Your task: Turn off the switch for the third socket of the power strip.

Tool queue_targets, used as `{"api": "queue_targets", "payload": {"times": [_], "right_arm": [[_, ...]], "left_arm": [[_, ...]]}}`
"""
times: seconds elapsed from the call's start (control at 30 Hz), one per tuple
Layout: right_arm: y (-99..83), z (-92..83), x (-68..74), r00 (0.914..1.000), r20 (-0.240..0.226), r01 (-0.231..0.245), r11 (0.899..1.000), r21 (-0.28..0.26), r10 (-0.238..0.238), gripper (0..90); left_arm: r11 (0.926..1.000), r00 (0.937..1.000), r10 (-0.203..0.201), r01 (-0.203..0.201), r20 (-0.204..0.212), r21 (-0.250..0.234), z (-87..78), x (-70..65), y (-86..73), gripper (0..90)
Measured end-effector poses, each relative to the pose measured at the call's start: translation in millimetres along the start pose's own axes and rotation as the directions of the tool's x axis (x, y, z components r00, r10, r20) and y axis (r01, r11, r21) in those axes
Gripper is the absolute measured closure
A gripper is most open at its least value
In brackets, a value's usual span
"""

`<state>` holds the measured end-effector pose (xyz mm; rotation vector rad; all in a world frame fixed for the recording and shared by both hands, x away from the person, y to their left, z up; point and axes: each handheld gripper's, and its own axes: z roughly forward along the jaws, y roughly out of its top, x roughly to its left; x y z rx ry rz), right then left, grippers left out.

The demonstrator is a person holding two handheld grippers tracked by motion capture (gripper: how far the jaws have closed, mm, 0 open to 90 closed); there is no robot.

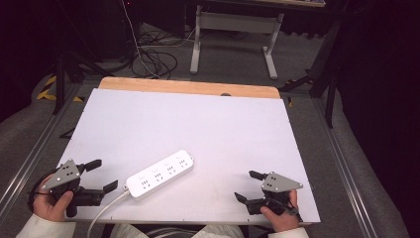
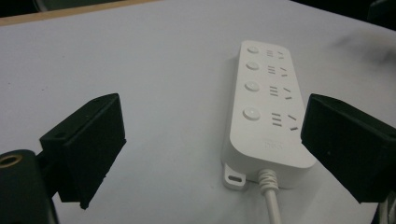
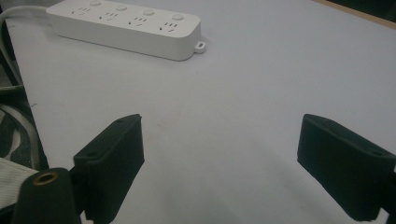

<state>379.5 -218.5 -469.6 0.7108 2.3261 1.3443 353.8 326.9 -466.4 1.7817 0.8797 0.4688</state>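
Note:
A white power strip [image 1: 159, 174] with several sockets and round buttons lies slantwise on the white table [image 1: 198, 124], its white cable [image 1: 106, 210] running off the near edge. My left gripper [image 1: 101, 174] stands open at the near left, just left of the strip's cable end. In the left gripper view the power strip [image 2: 266, 107] lies ahead, close to the right jaw, with nothing between the jaws of the gripper [image 2: 212, 149]. My right gripper [image 1: 247, 186] stands open at the near right, well apart from the strip. From the right gripper [image 3: 219, 168] the strip [image 3: 126, 23] shows far off.
A wooden strip [image 1: 188, 88] borders the table's far edge. Beyond it stand a white table frame [image 1: 233, 34] and tangled cables [image 1: 153, 57] on the floor. Metal rails [image 1: 341, 163] run along both sides of the table.

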Motion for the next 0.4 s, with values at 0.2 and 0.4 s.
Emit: {"api": "queue_targets", "payload": {"times": [0.2, 0.4], "right_arm": [[-0.2, 0.8, -0.2, 1.0, -0.002, -0.005, 1.0, 0.001, 0.005, 14.9], [-0.2, 0.9, -0.3, 1.0, -0.003, -0.005, 1.0, 0.001, 0.005, 14.9]], "left_arm": [[0.9997, 0.9986, 0.002, -0.003, -0.052, -0.022, -2.4, 0.2, 2.4, 8.6], [0.9958, 0.9944, 0.081, -0.078, -0.067, 0.048, -2.0, -2.1, 4.5, 8.2]]}}
